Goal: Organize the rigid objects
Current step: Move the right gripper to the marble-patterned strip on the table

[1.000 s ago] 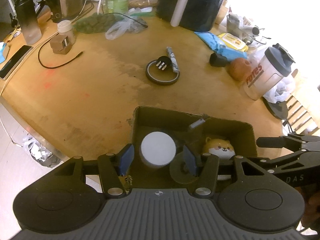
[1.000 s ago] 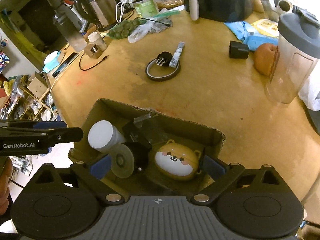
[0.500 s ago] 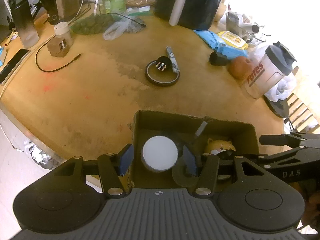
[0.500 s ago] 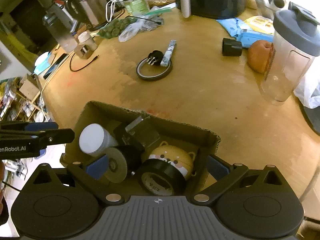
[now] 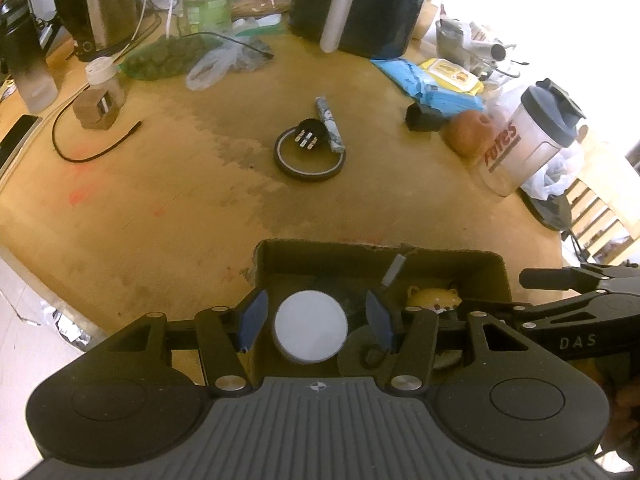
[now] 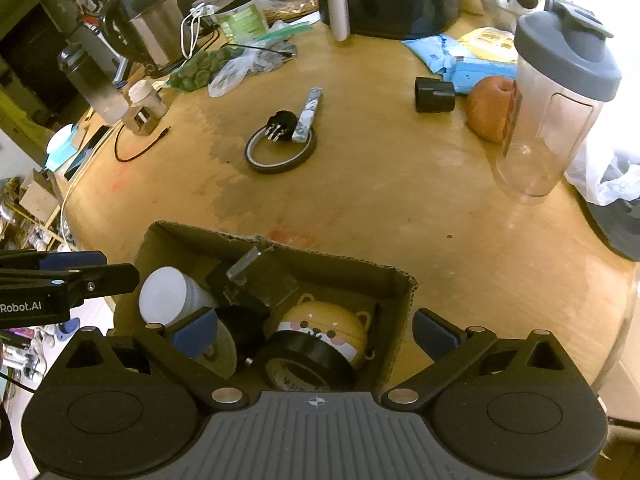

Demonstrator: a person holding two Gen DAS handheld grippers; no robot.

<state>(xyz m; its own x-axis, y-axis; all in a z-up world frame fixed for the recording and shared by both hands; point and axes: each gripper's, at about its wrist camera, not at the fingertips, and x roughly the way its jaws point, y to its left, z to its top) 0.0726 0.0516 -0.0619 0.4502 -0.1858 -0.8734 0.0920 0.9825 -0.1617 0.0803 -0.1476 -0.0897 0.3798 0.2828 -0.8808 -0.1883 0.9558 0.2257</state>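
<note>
A cardboard box [image 6: 400,284] sits at the near edge of a round wooden table [image 6: 400,200], and both grippers hang just above it, pointing down. The left gripper [image 5: 314,316] is open, its two blue pads on either side of a white-capped jar [image 5: 310,326] lying in the box's left end, not touching it. The right gripper [image 6: 316,330] is open wide, one pad over the box, the other outside its right wall, holding nothing. Inside the box, left to right: the one jar, a clear disc [image 6: 222,354], a black block with a clear piece [image 6: 256,276], one black tape roll [image 6: 308,364], and a yellow dog-faced case [image 6: 332,320] partly under that roll. Mid-table, well beyond the box, three things lie touching: a thin black ring [image 5: 310,152], a black plug [image 5: 308,136] inside it, and a patterned tube [image 5: 330,124] across its rim. Far right stand a black cylinder [image 5: 422,118], an apple [image 5: 466,134] and a shaker bottle [image 5: 532,140]. A black air fryer [image 5: 360,0], a kettle [image 5: 100,4] and bags crowd the far edge.
</note>
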